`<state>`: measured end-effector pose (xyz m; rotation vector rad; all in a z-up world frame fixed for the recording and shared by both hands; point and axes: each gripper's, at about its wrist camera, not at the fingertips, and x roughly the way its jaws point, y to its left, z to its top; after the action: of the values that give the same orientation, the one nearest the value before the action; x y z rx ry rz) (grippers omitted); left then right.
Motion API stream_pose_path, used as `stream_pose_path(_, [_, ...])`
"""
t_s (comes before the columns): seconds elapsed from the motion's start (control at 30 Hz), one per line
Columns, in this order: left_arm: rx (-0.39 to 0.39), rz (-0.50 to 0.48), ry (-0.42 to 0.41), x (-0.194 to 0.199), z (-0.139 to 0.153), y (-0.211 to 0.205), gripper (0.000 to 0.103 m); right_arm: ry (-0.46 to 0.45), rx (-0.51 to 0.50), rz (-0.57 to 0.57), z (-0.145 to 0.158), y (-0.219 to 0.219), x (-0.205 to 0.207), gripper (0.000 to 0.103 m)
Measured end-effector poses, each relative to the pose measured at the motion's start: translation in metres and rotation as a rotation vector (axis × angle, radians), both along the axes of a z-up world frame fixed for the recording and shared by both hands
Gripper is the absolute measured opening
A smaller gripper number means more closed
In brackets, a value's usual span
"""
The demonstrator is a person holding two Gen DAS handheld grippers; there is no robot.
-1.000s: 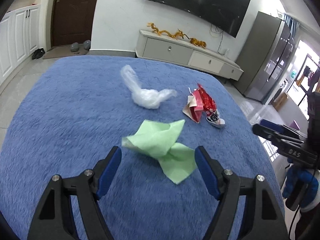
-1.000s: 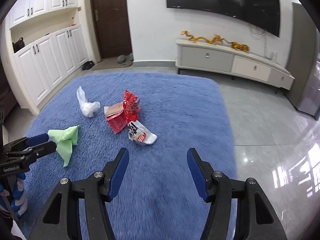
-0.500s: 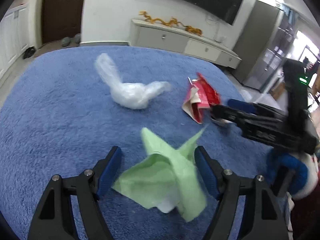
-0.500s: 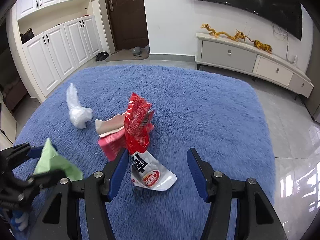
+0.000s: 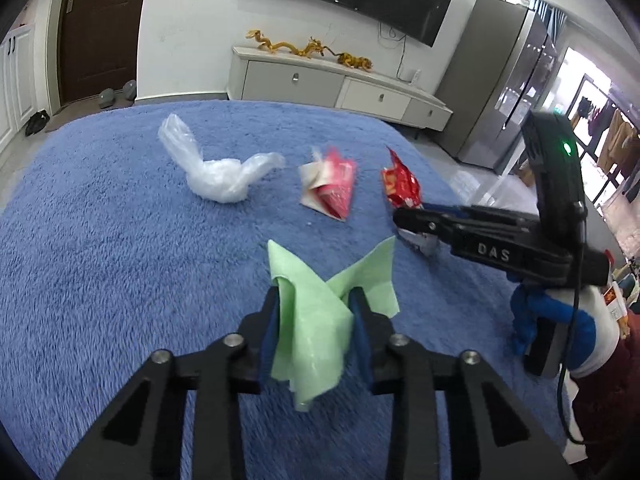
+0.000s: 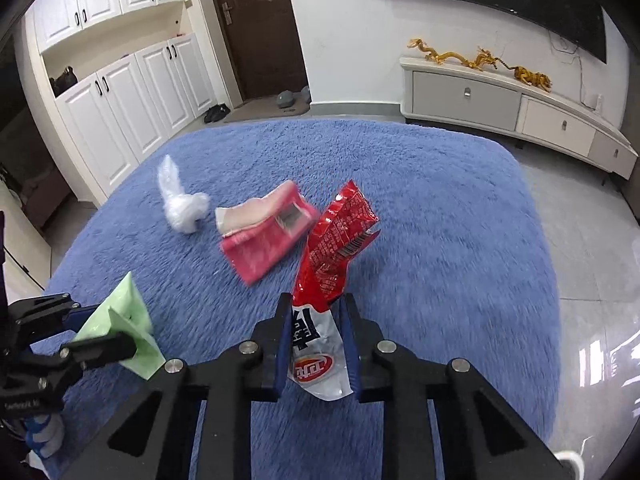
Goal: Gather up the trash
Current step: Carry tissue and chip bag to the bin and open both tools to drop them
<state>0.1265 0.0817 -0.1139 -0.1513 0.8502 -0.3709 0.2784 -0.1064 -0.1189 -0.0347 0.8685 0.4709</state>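
Note:
On the blue shaggy rug (image 5: 100, 240) my left gripper (image 5: 316, 294) is closing, its pads pressing a crumpled green napkin (image 5: 304, 280) that sticks up between them. My right gripper (image 6: 317, 304) is closing too, with its pads on the white lower end of a red snack wrapper (image 6: 336, 240) that stands upright. The left wrist view shows the right gripper (image 5: 404, 220) coming in from the right with that wrapper (image 5: 400, 184). A clear plastic bag (image 5: 216, 180) and a pink packet (image 5: 332, 192) lie loose farther back on the rug.
Beyond the rug stand a long white TV cabinet (image 6: 500, 100), a dark door (image 6: 256, 28) and white cupboards (image 6: 120, 92). Glossy tiled floor (image 6: 592, 260) lies right of the rug. A grey fridge (image 5: 500, 80) stands at the right.
Both grippers moved forward over their pieces and their jaws came together, the left on the green napkin, the right on the red wrapper. The wrapper now stands apart from the pink packet.

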Motion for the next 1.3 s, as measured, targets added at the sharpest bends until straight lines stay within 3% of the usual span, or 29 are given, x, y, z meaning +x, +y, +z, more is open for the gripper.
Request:
stream_pose_path(0.27, [-0.035,0.010,-0.013,-0.039,0.018,0.006,0.025,-0.068,0.067,-0.051,0.031,-0.028,-0.059,0.021])
stream_pose_path(0.73, [-0.039,-0.039,-0.059,-0.085,0.052,-0.022,0.025,-0.153,0.108,-0.162,0.065,-0.090,-0.153,0.022])
stream_pose_path(1.03, [-0.051,-0.094,-0.054,-0.093,0.072,-0.059,0.025,-0.202,0.102,-0.268,0.078,-0.145,-0.186,0.022])
stream_pose_path(1.3, [-0.030,-0.220,-0.074,-0.087,0.096,-0.124,0.025,-0.237,0.099,-0.412,0.069,-0.199,-0.207,0.022])
